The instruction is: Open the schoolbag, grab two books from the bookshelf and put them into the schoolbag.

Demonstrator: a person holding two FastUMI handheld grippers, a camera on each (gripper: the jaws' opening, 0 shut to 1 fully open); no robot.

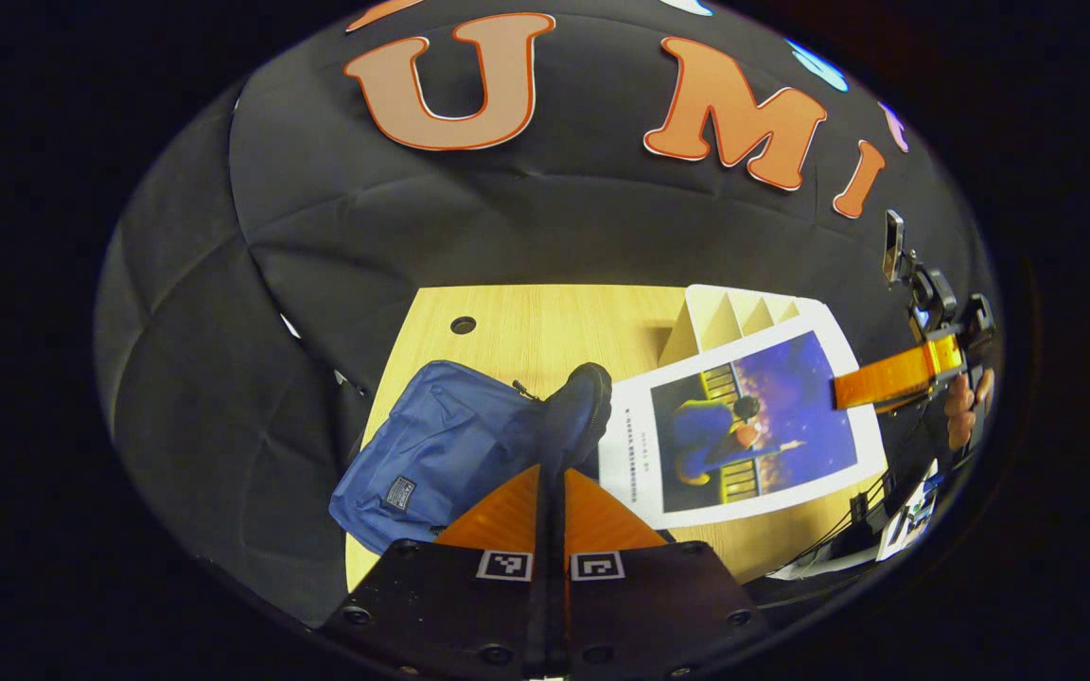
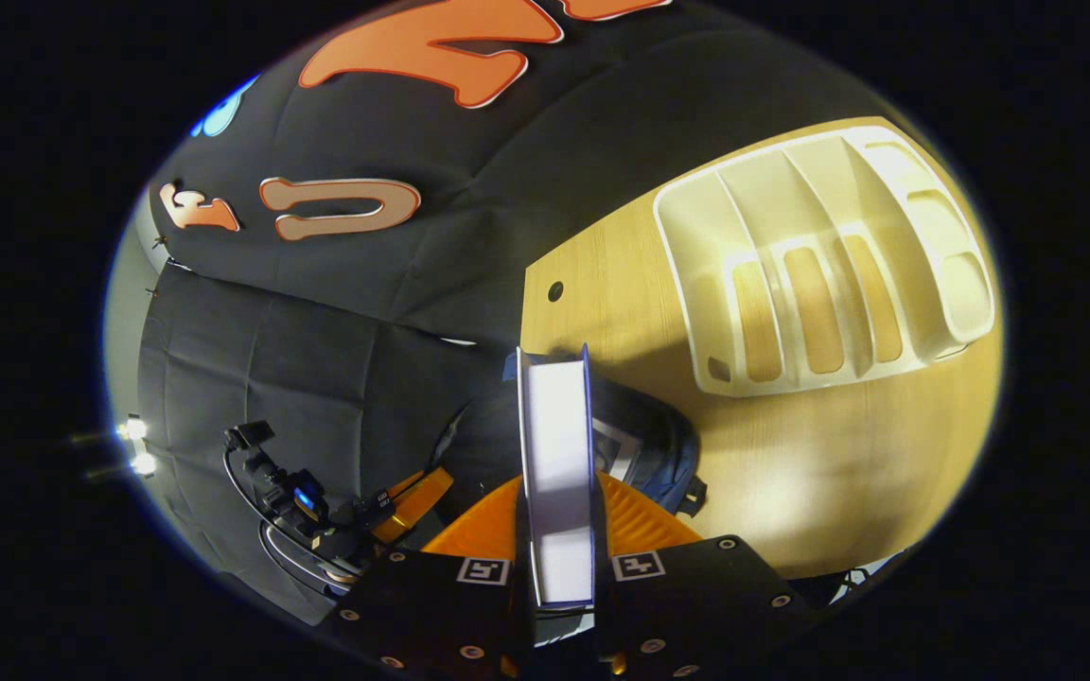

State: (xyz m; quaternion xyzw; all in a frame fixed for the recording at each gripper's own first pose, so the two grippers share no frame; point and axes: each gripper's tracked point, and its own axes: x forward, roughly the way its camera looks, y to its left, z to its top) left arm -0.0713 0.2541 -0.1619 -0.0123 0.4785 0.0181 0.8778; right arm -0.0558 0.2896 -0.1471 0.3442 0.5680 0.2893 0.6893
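Right gripper point(image 2: 559, 530) clamping a thin white-edged book point(image 2: 556, 473) upright above the open blue fabric schoolbag point(image 1: 441, 454), left gripper point(image 1: 553, 492) pinching that bag's dark opening flap, cream slotted plastic bookshelf point(image 2: 829, 265) beyond the bag, slots bare

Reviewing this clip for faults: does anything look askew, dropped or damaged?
Nothing stands out. The right gripper clamps a book edge-on above the open schoolbag. The left gripper is shut at the bag's opening. The bookshelf sits on the table.
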